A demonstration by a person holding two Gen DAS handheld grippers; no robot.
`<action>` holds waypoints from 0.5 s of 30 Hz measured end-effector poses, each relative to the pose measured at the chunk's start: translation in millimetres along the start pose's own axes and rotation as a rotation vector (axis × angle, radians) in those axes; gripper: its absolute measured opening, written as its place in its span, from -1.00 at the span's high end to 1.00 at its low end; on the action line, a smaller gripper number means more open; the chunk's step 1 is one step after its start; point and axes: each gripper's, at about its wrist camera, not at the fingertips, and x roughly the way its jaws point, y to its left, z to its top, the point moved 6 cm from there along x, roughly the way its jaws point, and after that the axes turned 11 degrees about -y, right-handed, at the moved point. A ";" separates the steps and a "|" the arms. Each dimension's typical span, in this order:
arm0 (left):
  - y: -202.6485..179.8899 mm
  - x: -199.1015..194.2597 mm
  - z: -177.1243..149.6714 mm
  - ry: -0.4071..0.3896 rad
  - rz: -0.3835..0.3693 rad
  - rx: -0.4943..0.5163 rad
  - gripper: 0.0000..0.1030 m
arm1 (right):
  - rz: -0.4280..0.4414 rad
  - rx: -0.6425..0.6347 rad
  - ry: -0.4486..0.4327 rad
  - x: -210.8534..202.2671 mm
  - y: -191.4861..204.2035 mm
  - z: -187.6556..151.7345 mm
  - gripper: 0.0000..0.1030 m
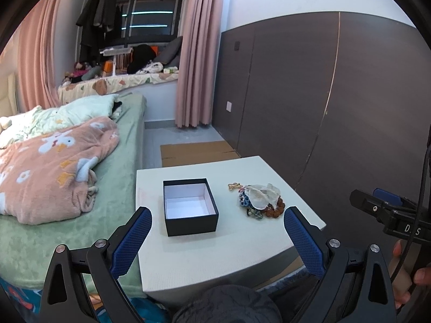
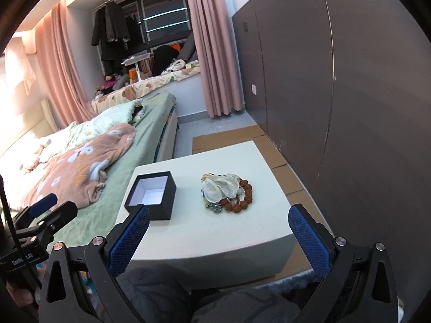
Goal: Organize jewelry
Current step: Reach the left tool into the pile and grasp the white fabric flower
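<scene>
An open black box (image 1: 190,206) with a white, empty inside stands on the white table (image 1: 215,253). It also shows in the right wrist view (image 2: 151,196). A pile of jewelry (image 1: 257,200) lies to its right: a brown bead bracelet, blue and gold pieces, and a clear plastic bag on top. The pile shows in the right wrist view (image 2: 227,191). My left gripper (image 1: 217,216) is open and empty, above the table's near edge. My right gripper (image 2: 218,215) is open and empty, near the front edge, short of the pile.
A bed (image 1: 67,175) with a pink blanket borders the table's left side. A dark panelled wall (image 1: 323,107) runs along the right. Flattened cardboard (image 1: 198,152) lies on the floor behind the table. My right gripper's body (image 1: 390,212) shows at the right edge.
</scene>
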 end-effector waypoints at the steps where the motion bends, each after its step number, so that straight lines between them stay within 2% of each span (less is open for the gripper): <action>1: 0.9 4.7 0.1 0.005 0.000 -0.001 -0.91 | 0.000 0.009 0.005 6.3 -3.4 0.2 -1.00; 6: 2.3 25.0 0.6 0.021 -0.022 -0.010 -0.91 | 0.002 0.066 0.035 31.6 -19.7 -1.3 -1.00; 15: -14.5 67.7 3.0 0.060 -0.128 -0.036 -0.91 | -0.005 0.195 0.078 67.7 -52.3 -3.9 -1.00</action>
